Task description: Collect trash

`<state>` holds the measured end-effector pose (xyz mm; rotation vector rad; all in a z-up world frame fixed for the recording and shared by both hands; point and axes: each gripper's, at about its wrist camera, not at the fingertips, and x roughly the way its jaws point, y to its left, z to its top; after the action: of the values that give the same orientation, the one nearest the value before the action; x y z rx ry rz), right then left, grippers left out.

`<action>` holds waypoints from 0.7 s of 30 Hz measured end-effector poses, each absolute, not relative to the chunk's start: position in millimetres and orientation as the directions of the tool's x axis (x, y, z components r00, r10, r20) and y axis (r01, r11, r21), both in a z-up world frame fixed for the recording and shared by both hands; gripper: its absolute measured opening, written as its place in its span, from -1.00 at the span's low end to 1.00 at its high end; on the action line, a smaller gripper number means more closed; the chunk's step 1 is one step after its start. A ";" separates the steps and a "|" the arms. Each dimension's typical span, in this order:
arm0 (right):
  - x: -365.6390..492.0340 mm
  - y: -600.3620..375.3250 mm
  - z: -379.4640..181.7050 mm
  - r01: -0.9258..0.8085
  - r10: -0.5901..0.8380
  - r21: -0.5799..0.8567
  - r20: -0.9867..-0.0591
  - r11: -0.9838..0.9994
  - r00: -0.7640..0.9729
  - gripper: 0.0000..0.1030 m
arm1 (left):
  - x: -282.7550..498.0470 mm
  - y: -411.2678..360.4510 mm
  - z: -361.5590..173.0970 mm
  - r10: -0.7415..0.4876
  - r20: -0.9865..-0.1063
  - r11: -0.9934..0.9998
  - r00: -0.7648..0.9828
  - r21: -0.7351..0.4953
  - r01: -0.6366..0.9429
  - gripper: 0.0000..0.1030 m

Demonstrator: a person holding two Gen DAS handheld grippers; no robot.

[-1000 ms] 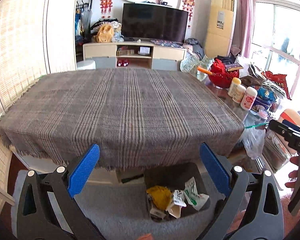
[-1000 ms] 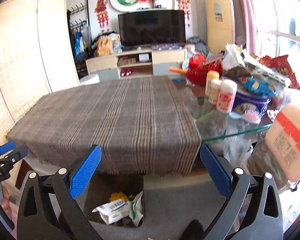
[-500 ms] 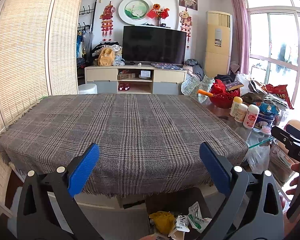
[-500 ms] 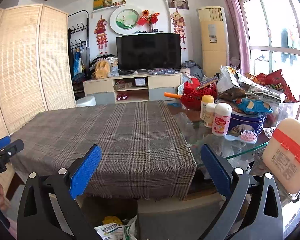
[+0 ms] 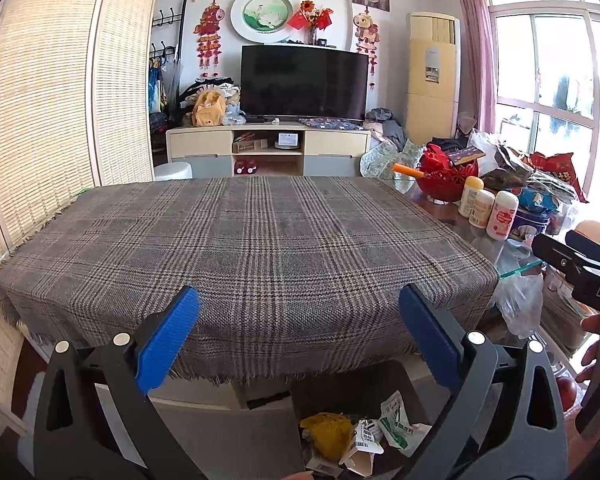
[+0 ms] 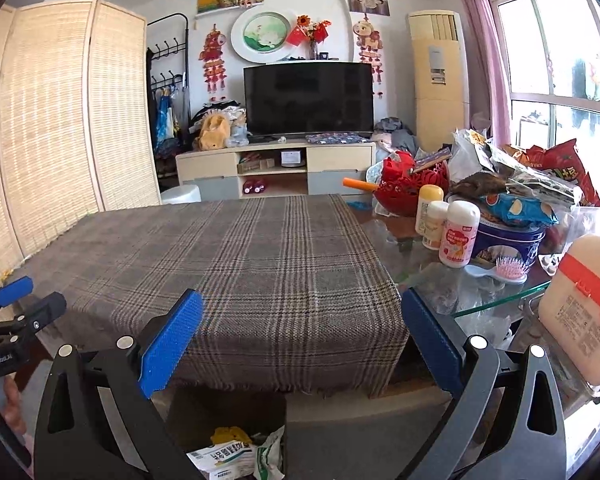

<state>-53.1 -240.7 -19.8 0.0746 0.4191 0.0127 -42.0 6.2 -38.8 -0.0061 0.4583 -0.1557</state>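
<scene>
While both claws gape, trash [image 5: 360,436] lies below the left claw [image 5: 300,340].

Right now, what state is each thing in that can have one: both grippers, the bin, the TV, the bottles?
Left gripper: open, holding nothing.
Right gripper: open, holding nothing.
Trash bin: on the floor, open-topped, with wrappers inside.
Plaid cloth: spread flat, nothing on it.
TV: screen dark.
Three bottles: upright, capped.
</scene>
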 end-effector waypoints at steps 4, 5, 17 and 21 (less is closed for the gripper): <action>-51.5 -243.3 -20.1 -0.002 0.041 0.093 -0.415 0.996 0.909 0.94 | -41.3 5.3 -39.0 -0.149 -0.445 0.988 0.883 -0.036 0.149 0.84; -51.1 -244.2 -20.2 -0.001 0.042 0.097 -0.418 0.995 0.908 0.94 | -41.6 4.5 -39.0 -0.149 -0.444 0.988 0.883 -0.033 0.151 0.84; -51.0 -258.2 -21.7 0.023 0.045 0.150 -0.432 0.988 0.901 0.94 | -42.4 -0.4 -38.5 -0.141 -0.438 0.989 0.888 -0.027 0.144 0.84; -50.1 -260.6 -22.4 0.031 0.039 0.154 -0.437 0.988 0.899 0.94 | -41.5 -0.5 -38.0 -0.142 -0.438 0.989 0.888 -0.032 0.142 0.84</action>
<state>-50.1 -260.6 -22.4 0.1589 0.4546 0.0041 -41.5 -0.5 -38.0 0.0005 0.4553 -0.1477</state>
